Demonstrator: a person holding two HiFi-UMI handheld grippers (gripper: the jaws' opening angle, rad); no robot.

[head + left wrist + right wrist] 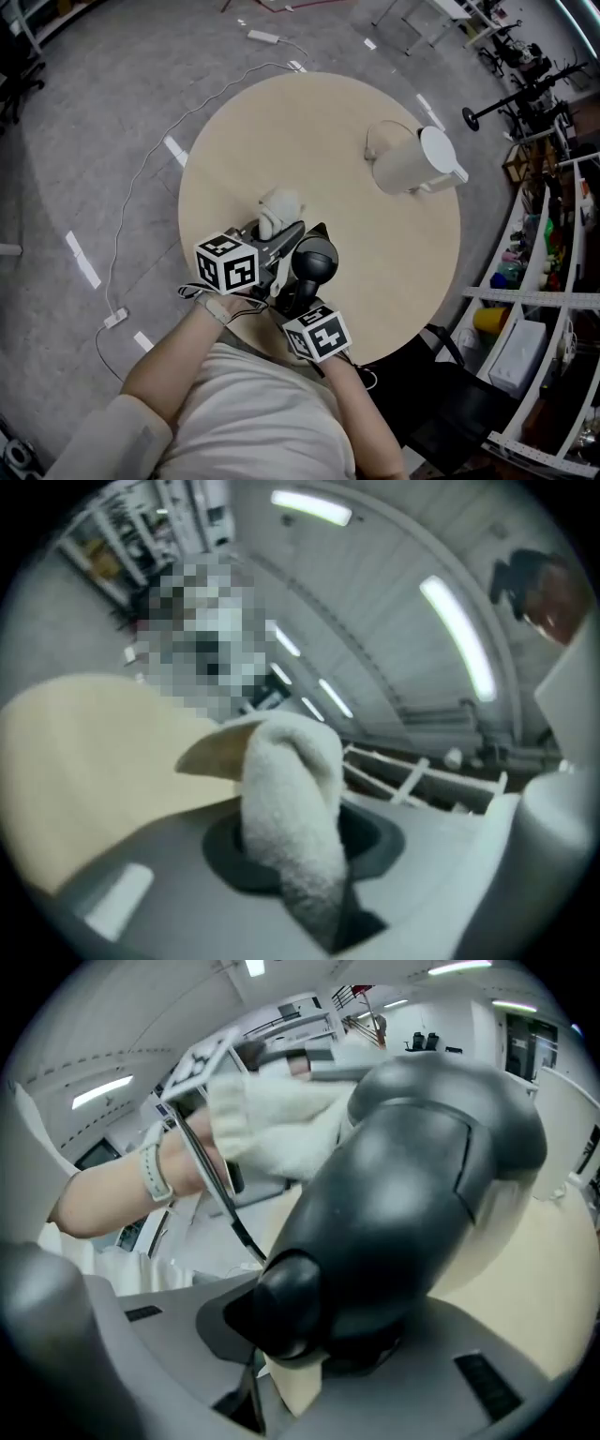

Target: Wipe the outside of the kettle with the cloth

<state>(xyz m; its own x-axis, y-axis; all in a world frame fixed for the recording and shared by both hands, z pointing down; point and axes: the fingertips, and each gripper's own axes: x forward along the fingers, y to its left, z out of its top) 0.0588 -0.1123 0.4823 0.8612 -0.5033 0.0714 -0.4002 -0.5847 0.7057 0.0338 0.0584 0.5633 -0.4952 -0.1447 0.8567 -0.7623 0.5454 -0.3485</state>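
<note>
Grippers first: the left gripper (278, 232) has its jaws clamped on the white cloth (279, 206), which bunches up out of them as a folded, fluffy lump above the near-middle part of the table. The right gripper (302, 302) sits just beside it, on the person's side. It points steeply down, with its jaws together and nothing seen between them. Close in front of those jaws is a glossy black rounded object (314, 255) (what it is I cannot tell), and it fills much of the right gripper view. Past it, that view shows the cloth and the person's left hand (192, 1162) with a pale wristband (155, 1171).

The kettle (412, 161) is white, with a round lid and a loop handle. It stands on the far right part of the round beige table (309, 122), well apart from the cloth and from both grippers.

Around the table lies a grey floor (94, 141), with a white power strip (115, 319) on it to the left. A black chair (441, 375) stands at the table's near right edge. Shelving (544, 281) with small coloured items runs along the right side of the head view.
</note>
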